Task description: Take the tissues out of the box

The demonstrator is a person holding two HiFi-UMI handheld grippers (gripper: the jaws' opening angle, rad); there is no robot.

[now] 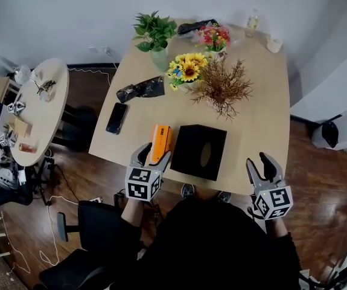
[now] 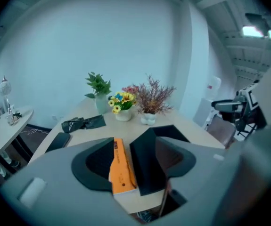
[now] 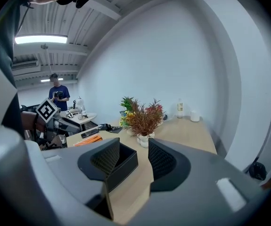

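A black tissue box (image 1: 188, 147) stands near the table's front edge, and no tissue shows at the oval slot (image 1: 206, 154) in its top. An orange flat pack (image 1: 160, 139) lies right beside it on the left. My left gripper (image 1: 152, 156) hangs over the pack's near end with its jaws apart. In the left gripper view the pack (image 2: 120, 171) and a corner of the box (image 2: 147, 159) show between the jaws of that gripper (image 2: 134, 163), with no pads seen pressing. My right gripper (image 1: 262, 164) is off the table's front right edge, open and empty. From the right gripper (image 3: 134, 161) the box (image 3: 123, 164) shows partly behind the left jaw.
Beyond the box are a dried plant (image 1: 222, 86), sunflowers (image 1: 187, 69), a green plant (image 1: 154, 35), a black bag (image 1: 140, 89) and a phone (image 1: 116, 118). A cluttered round side table (image 1: 52, 110) stands left, with an office chair (image 1: 79, 222) beside me. A person (image 3: 60, 97) stands far off.
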